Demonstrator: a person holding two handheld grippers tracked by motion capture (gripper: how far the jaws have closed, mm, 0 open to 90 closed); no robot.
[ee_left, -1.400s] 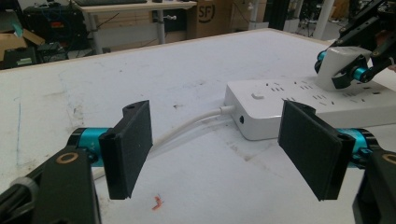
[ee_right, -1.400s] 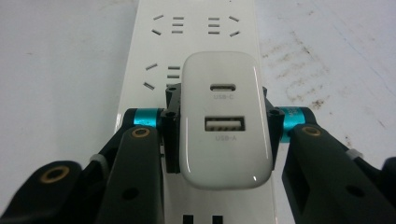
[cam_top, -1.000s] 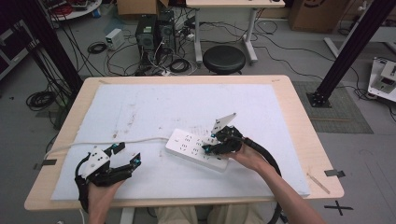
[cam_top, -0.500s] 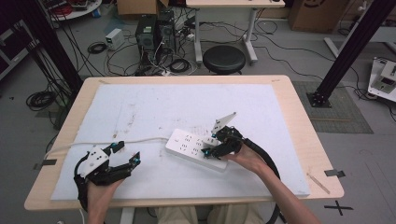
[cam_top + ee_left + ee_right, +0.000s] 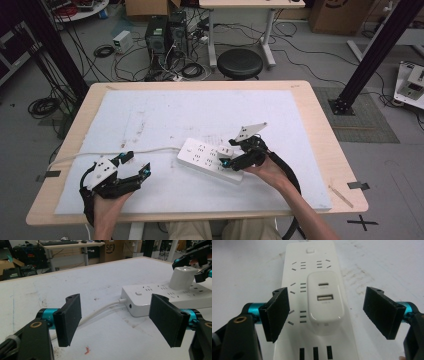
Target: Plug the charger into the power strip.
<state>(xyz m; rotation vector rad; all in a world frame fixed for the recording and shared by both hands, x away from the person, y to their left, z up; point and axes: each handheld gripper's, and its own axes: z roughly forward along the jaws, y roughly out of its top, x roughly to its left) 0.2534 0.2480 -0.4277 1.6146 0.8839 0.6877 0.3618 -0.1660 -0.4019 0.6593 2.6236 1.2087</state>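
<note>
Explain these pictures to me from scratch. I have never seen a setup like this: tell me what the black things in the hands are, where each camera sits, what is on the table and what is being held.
A person sits at a table and holds a hand-operated pair of tongs in each hand. No robot arm is involved.

The high view looks down from above the person. The other two views come from small cameras riding on the tongs, each looking out between its own two black jaws.

On the white mat lies a white power strip with its cord trailing off to the left. A white charger with two ports is plugged into it.

The right tongs sit over the charger. Their jaws have just been opening, and now stand on either side of it without touching, so it is not gripped. The left tongs rest open near the strip's cord end, holding nothing.
</note>
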